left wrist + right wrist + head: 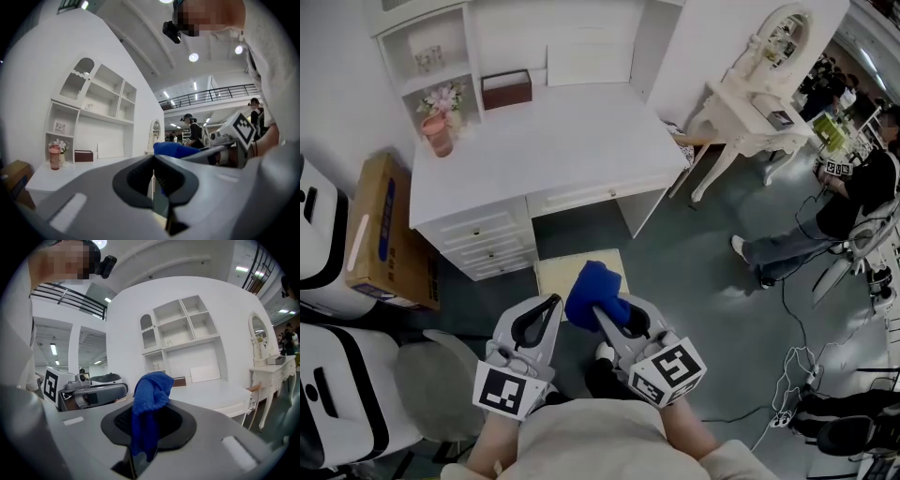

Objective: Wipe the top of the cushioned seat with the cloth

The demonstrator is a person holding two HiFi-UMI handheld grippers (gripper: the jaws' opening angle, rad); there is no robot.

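Head view steeply down from overhead, both gripper views level, close, sharing the white desk [581, 131]

**Both grippers raised side by side before the person's chest, tips angled toward each other**

Seen from the head view, the left gripper [552, 303] points toward 1 o'clock, its jaws pressed together with nothing between them. The right gripper [604, 317] points toward 10 o'clock, jaws clamped on a blue cloth [595, 292] that bunches above them. Both forearms [492, 442] reach forward from 6 o'clock, the marker cubes [508, 389] nearest the body.
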